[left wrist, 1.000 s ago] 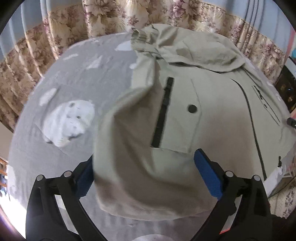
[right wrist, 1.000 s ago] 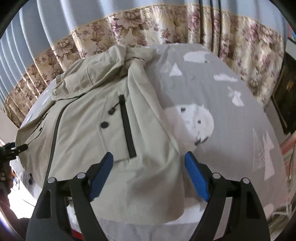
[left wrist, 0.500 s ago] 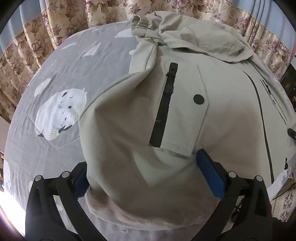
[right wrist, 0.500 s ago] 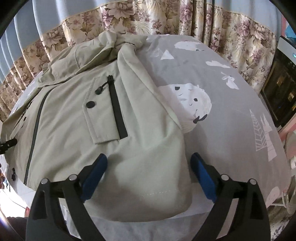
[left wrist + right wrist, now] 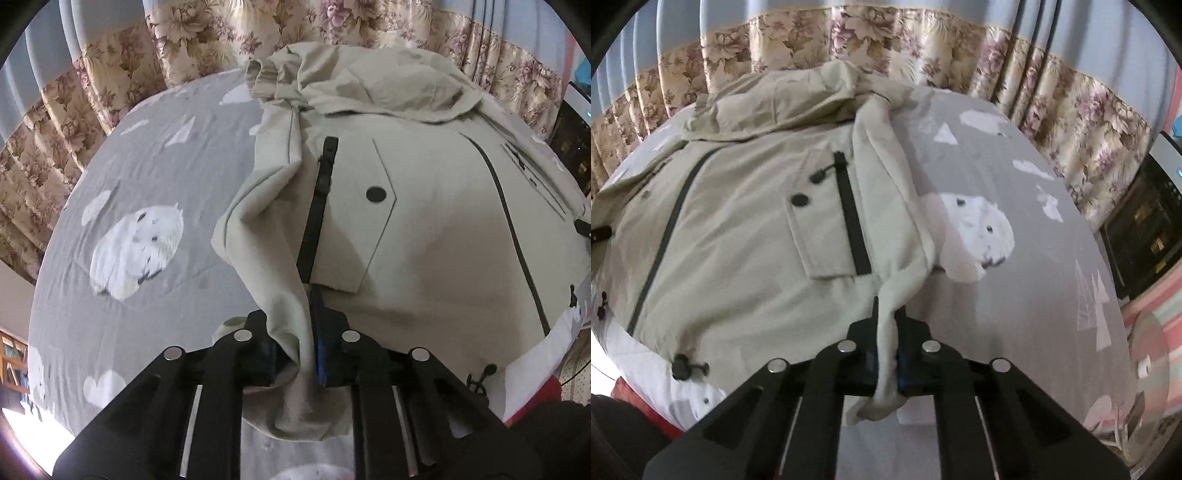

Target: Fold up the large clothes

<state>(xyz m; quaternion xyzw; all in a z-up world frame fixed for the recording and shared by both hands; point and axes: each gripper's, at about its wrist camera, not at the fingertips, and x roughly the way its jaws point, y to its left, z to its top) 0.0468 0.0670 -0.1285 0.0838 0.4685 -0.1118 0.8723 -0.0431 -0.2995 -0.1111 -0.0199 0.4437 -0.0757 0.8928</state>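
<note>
A large beige hooded jacket [image 5: 436, 229] lies face up on a grey bed, hood toward the curtains. It has black zips and snap buttons. My left gripper [image 5: 301, 332] is shut on the jacket's left hem corner, which bunches up between the blue pads. In the right wrist view the jacket [image 5: 738, 229] fills the left half. My right gripper [image 5: 886, 339] is shut on the jacket's right hem corner, pinched into a narrow fold. A drawcord toggle [image 5: 683, 367] hangs at the hem.
The grey bedsheet [image 5: 147, 184] has white animal prints, also in the right wrist view [image 5: 1034, 258]. Floral curtains [image 5: 923, 48] run behind the bed. A dark cabinet [image 5: 1152, 229] stands at the right. The bed's near edge lies just below both grippers.
Both grippers were open around the jacket's hem corners. Both have shut and pinched the fabric, which now bunches between the pads.
</note>
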